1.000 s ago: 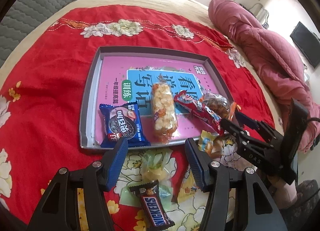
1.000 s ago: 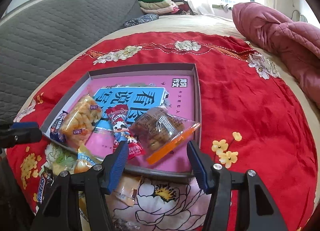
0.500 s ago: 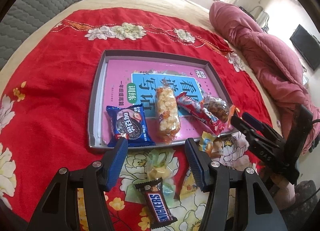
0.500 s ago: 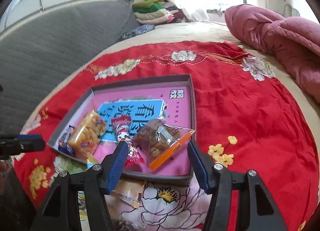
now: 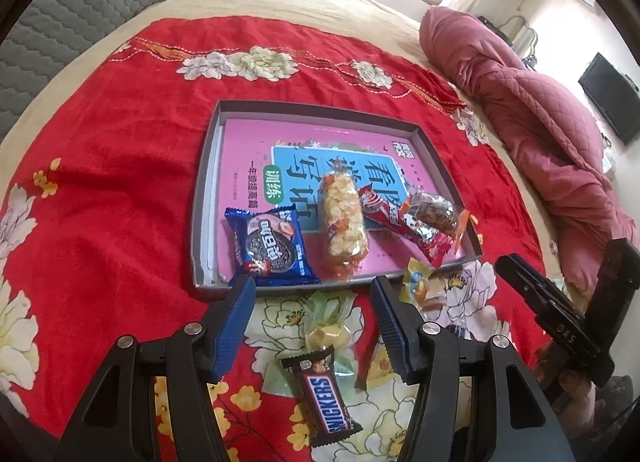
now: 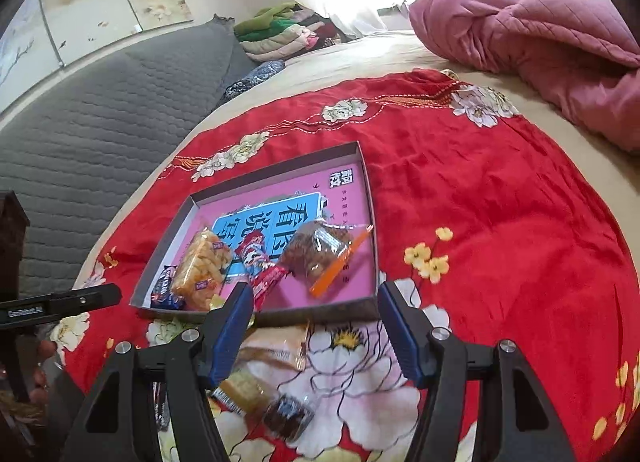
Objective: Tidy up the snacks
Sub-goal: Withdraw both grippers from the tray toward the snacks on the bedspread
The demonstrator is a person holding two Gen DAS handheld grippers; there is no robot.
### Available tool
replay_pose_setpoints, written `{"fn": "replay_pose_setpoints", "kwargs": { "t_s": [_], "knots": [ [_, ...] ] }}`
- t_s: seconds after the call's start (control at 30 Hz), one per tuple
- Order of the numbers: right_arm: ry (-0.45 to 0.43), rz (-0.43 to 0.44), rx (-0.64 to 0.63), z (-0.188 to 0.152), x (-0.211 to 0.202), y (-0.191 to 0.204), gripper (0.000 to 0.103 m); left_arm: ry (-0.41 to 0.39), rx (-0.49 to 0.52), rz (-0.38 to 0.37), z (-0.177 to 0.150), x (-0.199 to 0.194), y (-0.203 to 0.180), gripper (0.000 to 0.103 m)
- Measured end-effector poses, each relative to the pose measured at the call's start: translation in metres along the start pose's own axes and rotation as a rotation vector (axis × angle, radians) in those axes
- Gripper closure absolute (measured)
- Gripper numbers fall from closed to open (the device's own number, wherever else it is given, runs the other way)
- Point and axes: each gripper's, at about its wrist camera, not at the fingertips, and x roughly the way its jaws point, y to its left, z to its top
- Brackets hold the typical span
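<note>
A shallow grey box [image 5: 205, 198] [image 6: 374, 218] lined with a pink book lies on the red flowered cloth. In it sit a blue Oreo pack [image 5: 272, 248], a puffed-rice bar [image 5: 343, 222] [image 6: 202, 262], a red snack bar [image 5: 404, 224] [image 6: 260, 268] and a clear bag of brown snacks [image 5: 434, 210] [image 6: 320, 250]. In front of the box lie a Snickers bar [image 5: 322, 398], a pale green candy bag [image 5: 326, 328] and a yellow candy [image 5: 418, 282]. My left gripper [image 5: 312, 304] hangs open above these. My right gripper [image 6: 316, 312] is open and empty above a tan packet [image 6: 272, 346].
A dark snack [image 6: 288, 416] and a yellow wrapped piece [image 6: 244, 390] lie near the front edge. A pink quilt [image 5: 540, 134] [image 6: 532, 50] is piled at the right, a grey padded headboard [image 6: 100, 110] at the left, folded clothes [image 6: 280, 30] behind.
The right gripper has drawn back and up from the box and rolled, so the box looks smaller and tilted. The left view has backed off slightly; the snacks lie as before.
</note>
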Motion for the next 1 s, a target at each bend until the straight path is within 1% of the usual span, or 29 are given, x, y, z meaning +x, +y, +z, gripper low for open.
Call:
{"fn": "replay_pose_setpoints", "kwargs": {
  "t_s": [0.3,0.6,0.77,0.93,1.0],
  "knots": [
    [0.024,-0.008,0.005,-0.012,-0.011,0.003,0.039,0.025,0.004,0.025,-0.012,0.000,0.002,0.041],
    [0.105,-0.018,-0.047,-0.029,-0.006,0.017,0.039,0.063,0.023,0.028,-0.024,0.004,0.001,0.040],
    [0.150,-0.008,-0.061,-0.036,-0.004,0.018,0.039,0.088,0.015,0.019,-0.031,0.005,0.004,0.040],
    [0.197,-0.017,-0.088,-0.043,-0.003,0.019,0.039,0.130,0.009,0.015,-0.042,0.011,0.006,0.040],
    [0.205,-0.006,-0.095,-0.044,-0.003,0.020,0.039,0.151,0.004,0.011,-0.049,0.014,0.006,0.040]
  ]
}}
